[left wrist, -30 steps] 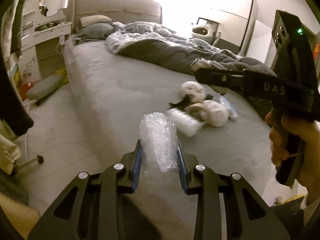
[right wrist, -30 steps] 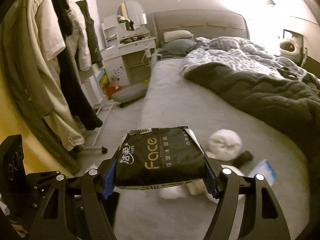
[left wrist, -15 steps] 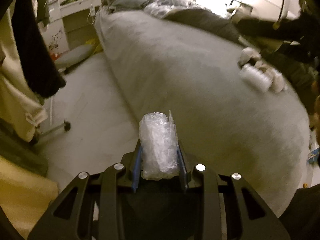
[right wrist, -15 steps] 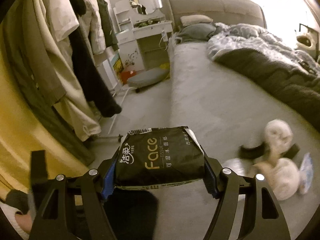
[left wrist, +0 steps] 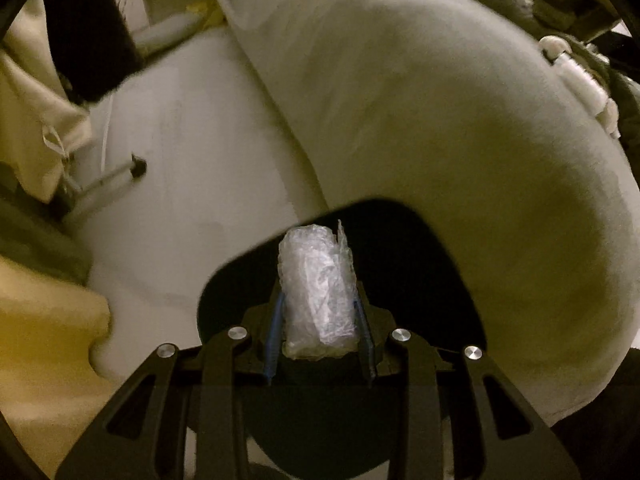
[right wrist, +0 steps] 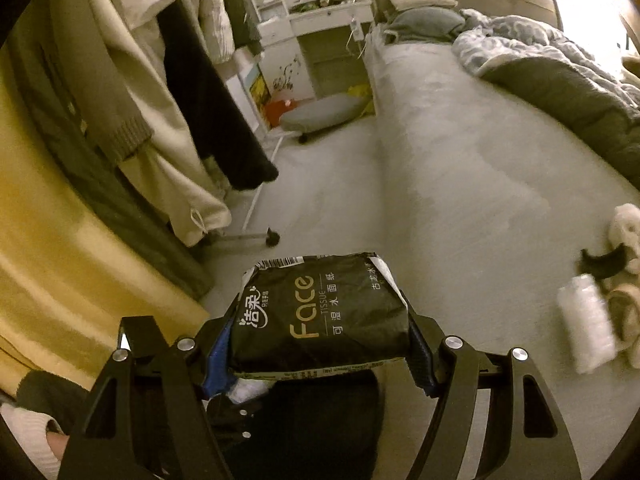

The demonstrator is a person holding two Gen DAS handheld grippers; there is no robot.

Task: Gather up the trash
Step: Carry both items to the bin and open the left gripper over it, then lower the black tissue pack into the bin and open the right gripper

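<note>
My left gripper [left wrist: 318, 316] is shut on a crumpled clear plastic wrapper [left wrist: 318, 292] and holds it over the dark round opening of a black bin [left wrist: 432, 280] at the foot of the bed. My right gripper [right wrist: 320, 336] is shut on a black "Face" tissue pack [right wrist: 320, 316], held above the floor beside the bed, with a dark bin opening [right wrist: 320, 420] below it. More trash lies on the bed: a clear crushed bottle [right wrist: 586, 332], white crumpled tissues [right wrist: 626, 224] and a black scrap [right wrist: 604, 260].
The grey bed [right wrist: 460, 160] fills the right, with a dark blanket [right wrist: 580, 96] at the back. Hanging clothes [right wrist: 132, 100] on a wheeled rack [right wrist: 272, 236] crowd the left. A white dresser [right wrist: 312, 28] and a grey cushion [right wrist: 324, 112] stand beyond. A yellow cloth [left wrist: 44, 320] lies lower left.
Both grippers have swung down and left, away from the bed's trash. The black bin has come under the left gripper. Both holds are unchanged.
</note>
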